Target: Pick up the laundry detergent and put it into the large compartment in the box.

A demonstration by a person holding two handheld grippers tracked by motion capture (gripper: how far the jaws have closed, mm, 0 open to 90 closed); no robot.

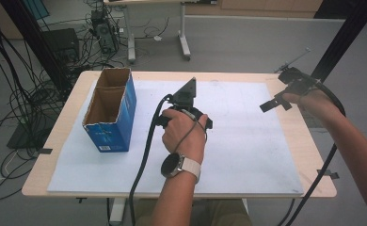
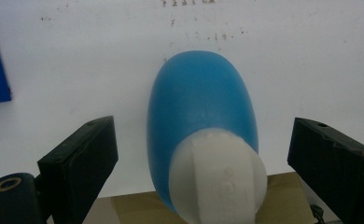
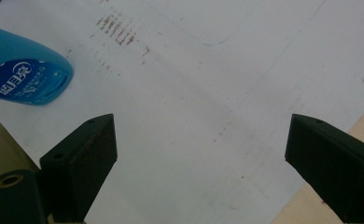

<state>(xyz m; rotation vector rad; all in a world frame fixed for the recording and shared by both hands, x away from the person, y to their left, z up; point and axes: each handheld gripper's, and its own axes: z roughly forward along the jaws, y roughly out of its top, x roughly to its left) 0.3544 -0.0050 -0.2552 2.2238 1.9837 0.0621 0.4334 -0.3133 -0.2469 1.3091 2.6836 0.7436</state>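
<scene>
Blue bottle lies between left gripper wide jaws, cap nearest, long axis pointing away; right gripper jaws wide, empty, farther off.

Left gripper beside box (open-topped)

lab | floor cables | black rig frame | computer tower

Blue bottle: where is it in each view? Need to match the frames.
High view: hidden under the left gripper, mid-mat.
Left gripper view: bottle in the centre, lying between the open jaws, white cap toward the camera.
Right gripper view: upper left, its labelled end showing, far from the jaws.
Shared landmark: the white mat it lies on.
</scene>
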